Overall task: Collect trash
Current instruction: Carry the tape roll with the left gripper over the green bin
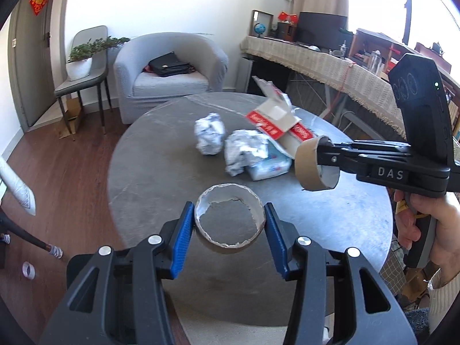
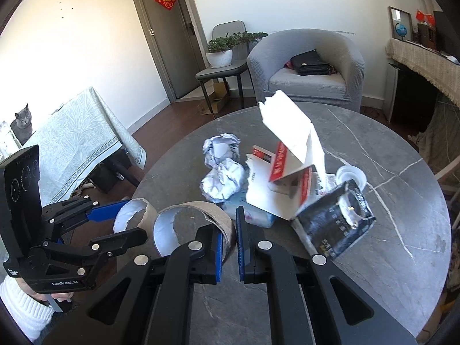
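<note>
Each gripper lifts a spent cardboard tape core off the round table.

The left gripper (image 1: 228,224) clamps one tape core (image 1: 229,218) across its outside; the right gripper (image 2: 229,243) pinches the other core's (image 2: 195,227) wall, likely a surer hold. Both hang above the table (image 1: 330,224), where crumpled paper balls (image 1: 209,136), a torn carton (image 1: 276,120) and a black packet (image 2: 336,221) remain uncollected.

A grey armchair (image 2: 306,66) holds a black bag (image 2: 310,62); a grey cat (image 2: 22,120) sits nearby.
</note>
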The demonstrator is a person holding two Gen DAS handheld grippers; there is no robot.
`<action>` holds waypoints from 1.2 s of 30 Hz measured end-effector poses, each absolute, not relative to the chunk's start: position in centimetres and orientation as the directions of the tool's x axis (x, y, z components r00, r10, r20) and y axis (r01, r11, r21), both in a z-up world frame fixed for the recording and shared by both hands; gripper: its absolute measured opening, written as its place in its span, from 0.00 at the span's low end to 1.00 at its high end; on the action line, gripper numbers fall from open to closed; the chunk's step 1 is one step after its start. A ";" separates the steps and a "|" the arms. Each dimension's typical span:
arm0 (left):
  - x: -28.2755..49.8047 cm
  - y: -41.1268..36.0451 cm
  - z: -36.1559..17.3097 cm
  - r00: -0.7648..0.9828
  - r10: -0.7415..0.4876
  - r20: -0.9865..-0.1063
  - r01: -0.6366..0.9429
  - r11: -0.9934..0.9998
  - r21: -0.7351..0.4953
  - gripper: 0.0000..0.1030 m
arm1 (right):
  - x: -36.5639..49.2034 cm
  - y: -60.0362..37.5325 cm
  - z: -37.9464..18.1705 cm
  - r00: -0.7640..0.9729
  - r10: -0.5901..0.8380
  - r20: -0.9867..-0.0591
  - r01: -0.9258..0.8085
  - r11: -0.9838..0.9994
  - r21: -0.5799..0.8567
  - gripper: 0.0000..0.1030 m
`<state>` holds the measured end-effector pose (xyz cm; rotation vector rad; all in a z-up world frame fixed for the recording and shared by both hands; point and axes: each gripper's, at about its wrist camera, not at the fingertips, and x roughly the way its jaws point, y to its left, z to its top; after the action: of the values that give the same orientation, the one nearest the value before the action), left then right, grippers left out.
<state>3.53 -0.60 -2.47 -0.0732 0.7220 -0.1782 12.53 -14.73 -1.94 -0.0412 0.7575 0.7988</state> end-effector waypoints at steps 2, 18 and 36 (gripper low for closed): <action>3.3 0.6 -2.5 0.736 -0.175 -0.654 0.121 0.984 -0.128 0.50 | 12.3 -13.2 -1.8 0.443 0.640 -0.628 -0.676 0.698 0.236 0.08; -0.2 11.3 -2.7 0.748 -0.061 -0.661 -0.022 0.993 -0.117 0.47 | 11.0 -2.3 -1.8 0.361 0.687 -0.631 -0.758 0.610 0.232 0.08; -2.0 21.2 -8.0 0.604 -0.002 -0.797 -0.192 0.970 -0.148 0.48 | 8.1 9.0 -3.8 0.253 0.689 -0.679 -0.842 0.502 0.196 0.08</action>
<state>-1.98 21.19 -8.01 -0.2278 0.9180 0.1106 8.05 8.99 -3.80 -0.2244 0.7936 1.0527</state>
